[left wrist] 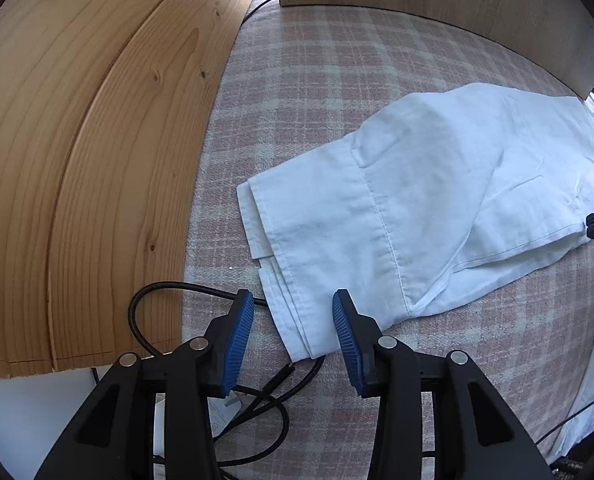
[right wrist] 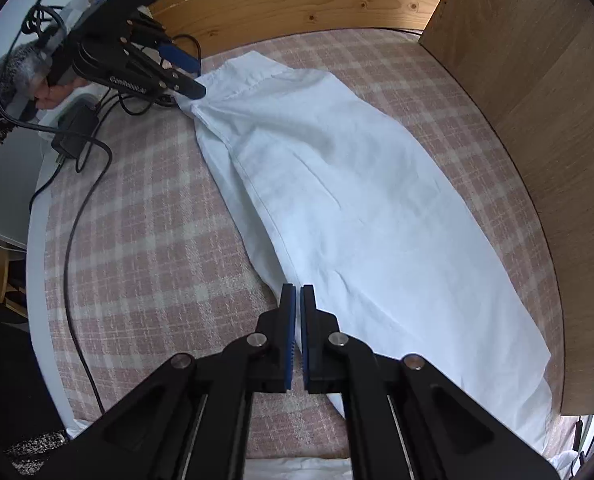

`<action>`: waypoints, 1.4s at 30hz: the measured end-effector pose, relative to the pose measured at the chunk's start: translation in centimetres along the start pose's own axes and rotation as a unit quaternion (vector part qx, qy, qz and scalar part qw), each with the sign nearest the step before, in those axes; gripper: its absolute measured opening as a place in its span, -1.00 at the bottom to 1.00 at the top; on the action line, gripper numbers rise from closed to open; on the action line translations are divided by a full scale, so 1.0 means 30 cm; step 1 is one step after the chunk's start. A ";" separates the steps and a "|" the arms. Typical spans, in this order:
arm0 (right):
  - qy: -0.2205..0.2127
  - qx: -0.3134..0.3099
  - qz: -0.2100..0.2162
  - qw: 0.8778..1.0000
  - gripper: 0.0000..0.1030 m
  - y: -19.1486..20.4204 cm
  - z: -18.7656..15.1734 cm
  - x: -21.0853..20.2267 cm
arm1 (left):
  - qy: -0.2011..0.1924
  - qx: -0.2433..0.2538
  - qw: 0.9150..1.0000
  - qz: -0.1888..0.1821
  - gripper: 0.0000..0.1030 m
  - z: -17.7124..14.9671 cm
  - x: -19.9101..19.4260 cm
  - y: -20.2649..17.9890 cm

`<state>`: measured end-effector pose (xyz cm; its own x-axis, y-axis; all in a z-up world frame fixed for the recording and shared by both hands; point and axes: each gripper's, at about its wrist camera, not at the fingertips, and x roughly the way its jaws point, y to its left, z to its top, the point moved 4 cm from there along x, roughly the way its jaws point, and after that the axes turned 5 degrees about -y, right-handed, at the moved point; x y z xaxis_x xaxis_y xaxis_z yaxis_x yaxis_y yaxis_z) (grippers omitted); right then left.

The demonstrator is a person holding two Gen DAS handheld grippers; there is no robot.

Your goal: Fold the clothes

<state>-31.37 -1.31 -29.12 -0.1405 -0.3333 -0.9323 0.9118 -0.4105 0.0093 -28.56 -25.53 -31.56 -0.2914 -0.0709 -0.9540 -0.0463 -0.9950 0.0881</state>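
Observation:
A white garment (left wrist: 437, 184) lies folded lengthwise on a pink plaid bed cover (left wrist: 317, 80); it also shows in the right wrist view (right wrist: 337, 200). My left gripper (left wrist: 293, 312) is open, its blue pads on either side of the garment's near hem corner. In the right wrist view the left gripper (right wrist: 185, 76) sits at the garment's far end. My right gripper (right wrist: 298, 300) is shut at the garment's near edge; whether cloth is pinched between the pads I cannot tell.
A pine board (left wrist: 97, 140) runs along the left, a wooden panel (right wrist: 537, 140) along the other side. Black cables (left wrist: 265, 396) and a charger (right wrist: 75, 136) lie on the cover near the left gripper.

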 end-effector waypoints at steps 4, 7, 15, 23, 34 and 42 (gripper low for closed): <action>-0.008 -0.017 -0.037 0.999 -0.88 0.008 0.015 0.029 | -0.011 0.001 1.000 0.001 -0.24 0.010 -0.043 -0.005; -0.004 -0.013 -0.036 0.999 -0.61 0.000 0.028 0.049 | -0.018 0.005 1.000 0.004 -0.24 0.014 -0.073 -0.010; -0.033 -0.005 -0.010 0.999 -0.09 0.054 0.068 0.017 | -0.029 0.010 1.000 -0.004 -0.24 0.013 -0.106 -0.041; -0.007 -0.009 -0.006 1.000 -0.96 0.033 0.092 0.085 | -0.025 -0.005 1.000 0.006 -0.24 0.004 -0.076 -0.003; 0.007 0.015 0.011 1.000 -0.58 0.030 0.081 0.073 | -0.011 -0.005 0.999 0.048 -0.12 0.086 -0.003 0.030; -0.043 0.050 0.012 0.998 -0.33 -0.023 0.082 -0.021 | 0.011 -0.012 0.999 0.043 -0.40 0.102 0.090 0.032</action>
<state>-32.87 -2.89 -27.64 -0.1548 -0.4133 -0.8973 0.8727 -0.4829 0.0719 -32.31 -26.47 -33.17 -0.2717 -0.1566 -0.9495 0.0010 -0.9867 0.1625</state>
